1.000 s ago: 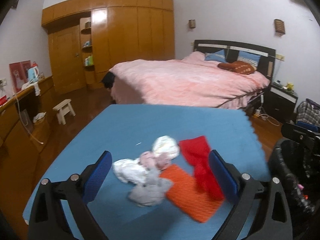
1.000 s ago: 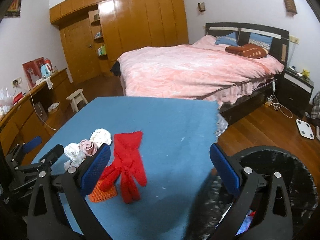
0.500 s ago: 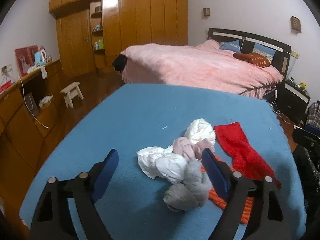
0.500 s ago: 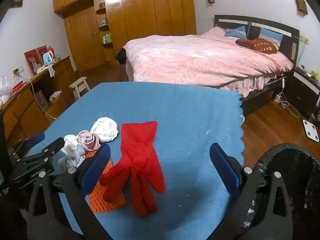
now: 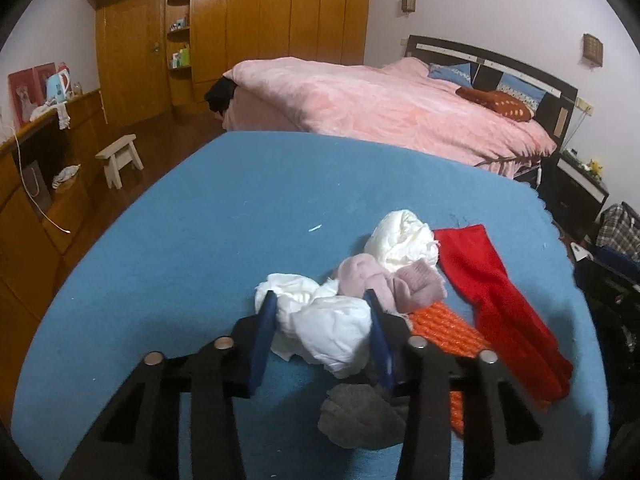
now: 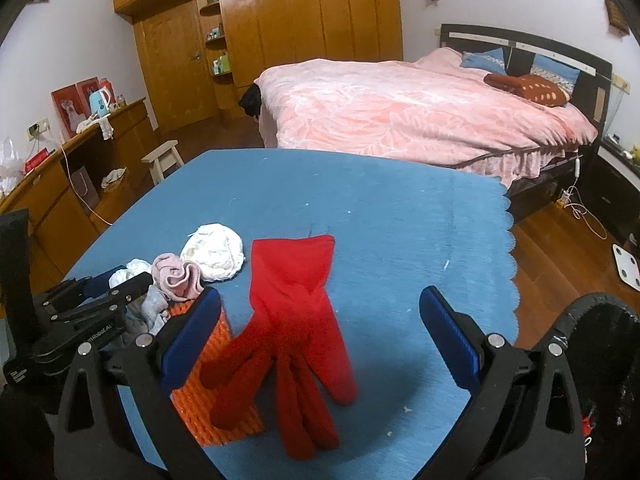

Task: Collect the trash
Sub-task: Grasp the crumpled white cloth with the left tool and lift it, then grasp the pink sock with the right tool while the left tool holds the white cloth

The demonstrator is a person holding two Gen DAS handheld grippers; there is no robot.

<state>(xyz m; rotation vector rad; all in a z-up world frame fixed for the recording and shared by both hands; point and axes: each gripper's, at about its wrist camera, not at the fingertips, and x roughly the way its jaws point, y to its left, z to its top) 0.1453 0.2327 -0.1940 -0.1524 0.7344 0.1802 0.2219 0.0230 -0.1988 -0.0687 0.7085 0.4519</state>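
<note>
On the blue-covered table [image 5: 224, 216] lies a heap: a white crumpled wad [image 5: 328, 328], a pink cloth [image 5: 384, 280], a cream wad [image 5: 404, 240], a grey rag [image 5: 360, 420], an orange knitted mat [image 5: 444, 324]. My left gripper [image 5: 320, 296] is closing its jaws, and the white wad fills the gap, touching both blue pads. It also shows at the left of the right wrist view as the left gripper [image 6: 100, 292]. A red glove [image 6: 296, 312] lies flat, fingers toward me, with my right gripper [image 6: 320, 300] open just above it.
A black mesh bin [image 6: 600, 360] stands off the table's near right corner. Beyond the table are a pink bed [image 6: 420, 112], a small white stool [image 6: 164, 160] and a wooden sideboard [image 6: 80, 168] on the left. A white scale [image 6: 626, 266] lies on the floor.
The left gripper came down and forward over the heap and narrowed from wide open onto the white wad. The right gripper sank closer to the red glove, still wide open.
</note>
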